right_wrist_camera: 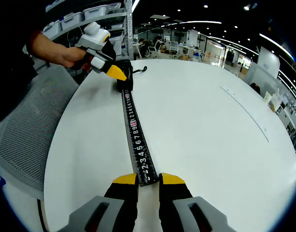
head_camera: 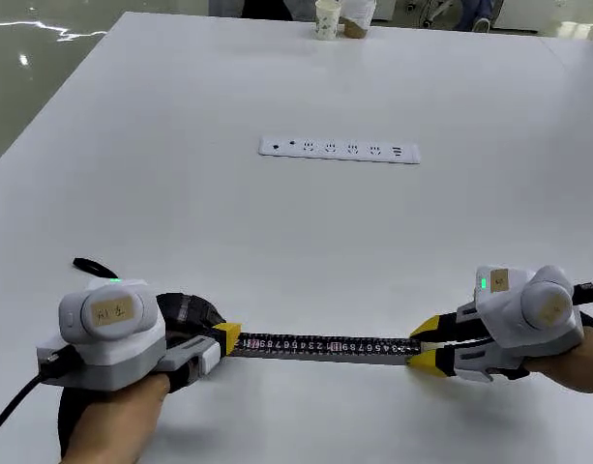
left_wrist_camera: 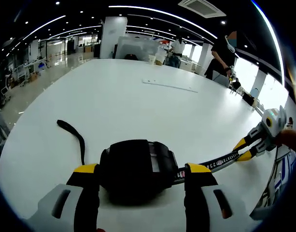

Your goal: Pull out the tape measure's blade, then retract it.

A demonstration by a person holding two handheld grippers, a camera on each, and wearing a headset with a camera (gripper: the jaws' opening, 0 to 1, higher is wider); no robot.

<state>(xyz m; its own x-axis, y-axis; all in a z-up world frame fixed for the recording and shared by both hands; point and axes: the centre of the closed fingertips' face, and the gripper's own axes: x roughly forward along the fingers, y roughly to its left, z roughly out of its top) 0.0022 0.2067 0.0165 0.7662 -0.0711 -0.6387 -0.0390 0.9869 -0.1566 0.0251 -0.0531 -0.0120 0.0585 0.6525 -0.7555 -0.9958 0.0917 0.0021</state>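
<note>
tape measure [head_camera: 187, 314] body clamped in left gripper [left_wrist_camera: 143, 169] jaws; blade [right_wrist_camera: 136, 135] end pinched between right gripper [right_wrist_camera: 148, 180] jaws.

The blade [right_wrist_camera: 137, 140] ends hidden in the right tool [right_wrist_camera: 148, 180] — case [head_camera: 185, 311] partly behind the left tool [head_camera: 211, 327]

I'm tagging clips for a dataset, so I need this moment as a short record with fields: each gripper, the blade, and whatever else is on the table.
left gripper: shut on the tape measure case
right gripper: shut on the blade at its free end
blade state: pulled out, stretched between the grippers, numbers up
strap: lying loose on the table beside the case
other items: power strip mid-table, paper cup at far edge
</note>
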